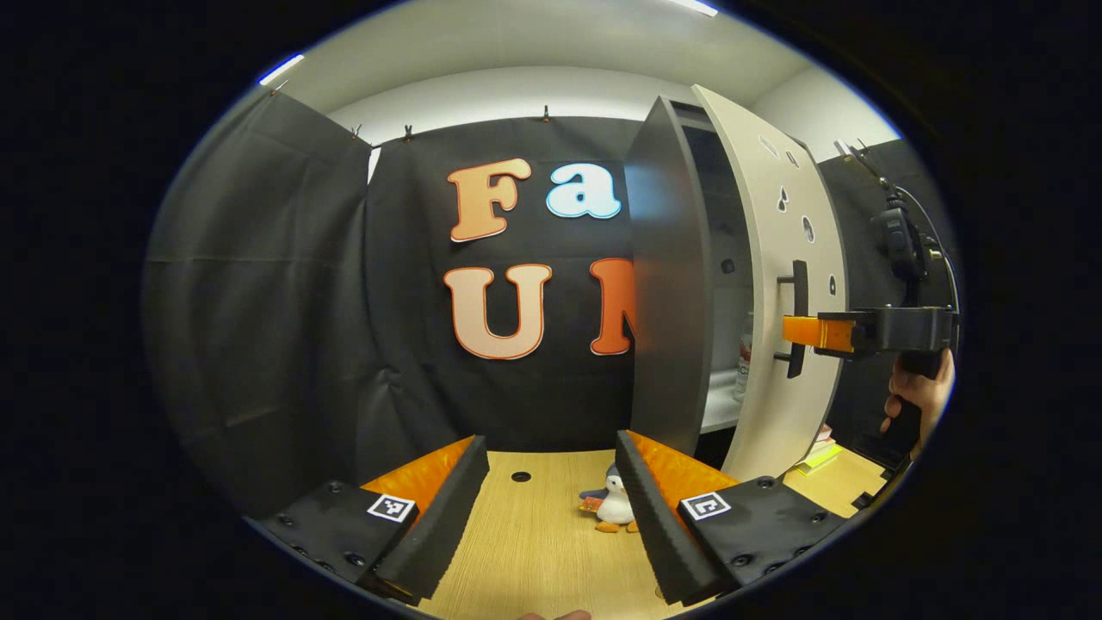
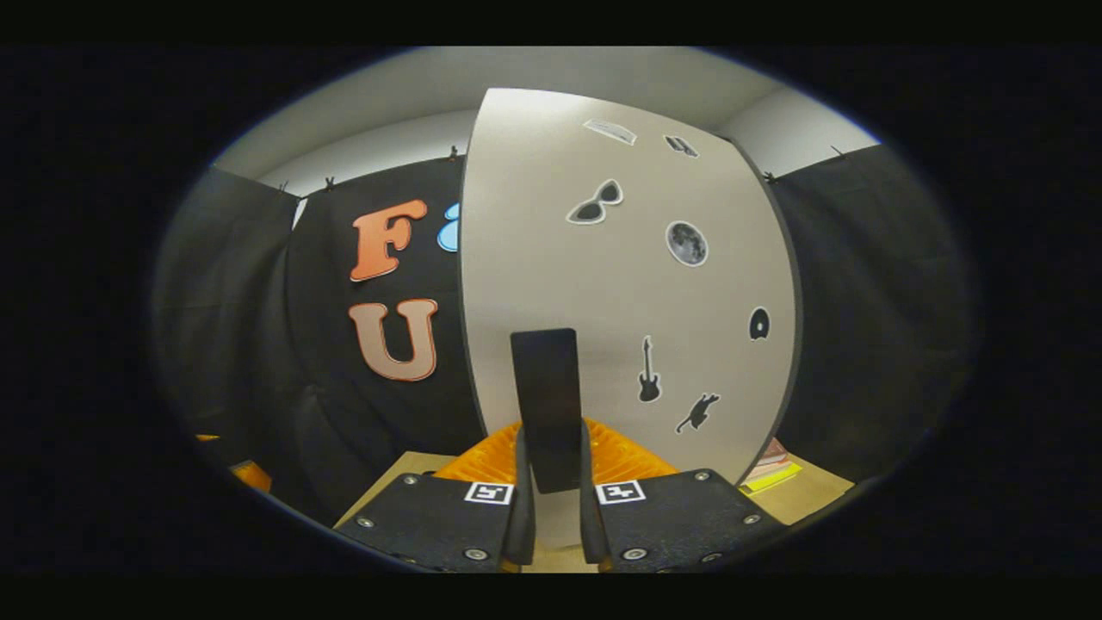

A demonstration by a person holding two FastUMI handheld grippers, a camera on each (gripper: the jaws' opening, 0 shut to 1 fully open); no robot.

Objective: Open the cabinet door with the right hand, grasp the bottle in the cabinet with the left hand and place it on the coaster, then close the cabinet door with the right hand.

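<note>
Black-cloth booth, wood table (image 1: 534,542) below. Cabinet (image 1: 667,284) at 2 o'clock in left gripper view, door (image 1: 775,284) partly swung out. Right gripper (image 2: 551,508) has its fingers closed narrow around the vertical door handle (image 2: 547,405), handle between both fingers, touching as far as seen. In left gripper view the same gripper (image 1: 814,331) sits at 3 o'clock on the handle (image 1: 798,319), a hand (image 1: 921,396) behind it. Left gripper (image 1: 551,508) hangs over the table, fingers wide, holding nothing. Bottle (image 1: 745,362) stands upright on the cabinet shelf, in the gap between cabinet side and door, at 2 o'clock from the left fingers, well apart. Long axis vertical, so a side-on approach looks right; gap looks tight, door likely needs more swing. Toy penguin (image 1: 615,506) on table near the left fingers. Coaster not made out.
</note>
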